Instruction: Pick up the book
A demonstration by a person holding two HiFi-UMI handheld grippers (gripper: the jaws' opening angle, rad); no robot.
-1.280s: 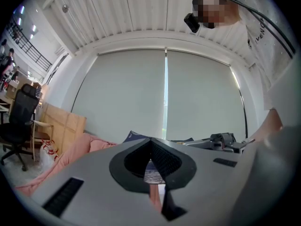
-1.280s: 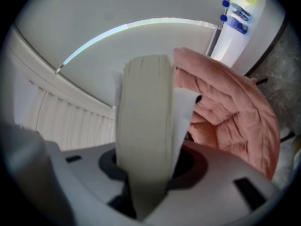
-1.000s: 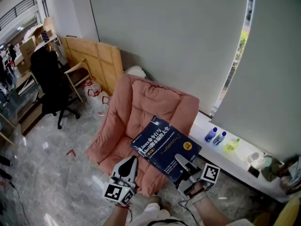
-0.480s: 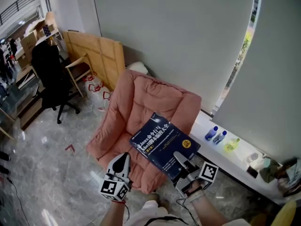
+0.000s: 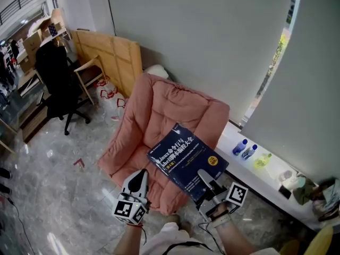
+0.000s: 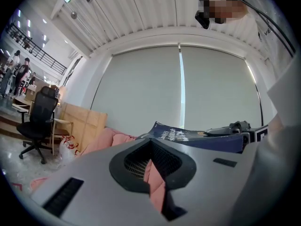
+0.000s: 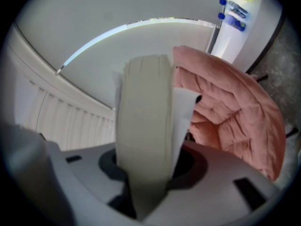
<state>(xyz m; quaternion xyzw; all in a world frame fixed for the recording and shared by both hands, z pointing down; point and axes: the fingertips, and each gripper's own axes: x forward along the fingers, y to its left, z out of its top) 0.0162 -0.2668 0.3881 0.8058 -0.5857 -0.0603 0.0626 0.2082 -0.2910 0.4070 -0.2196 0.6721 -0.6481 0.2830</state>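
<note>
My right tongs are clamped on the near short edge of the book; its pale page block fills the space between the jaws. The book is held off the front of the pink padded chair, cover up and roughly level. Its long axis runs away from me toward the chair's back, the title end farthest off. The spine faces my left tongs. These hang beside it and apart from it, jaws all but together, with only a thin slit between them and nothing in it.
</note>
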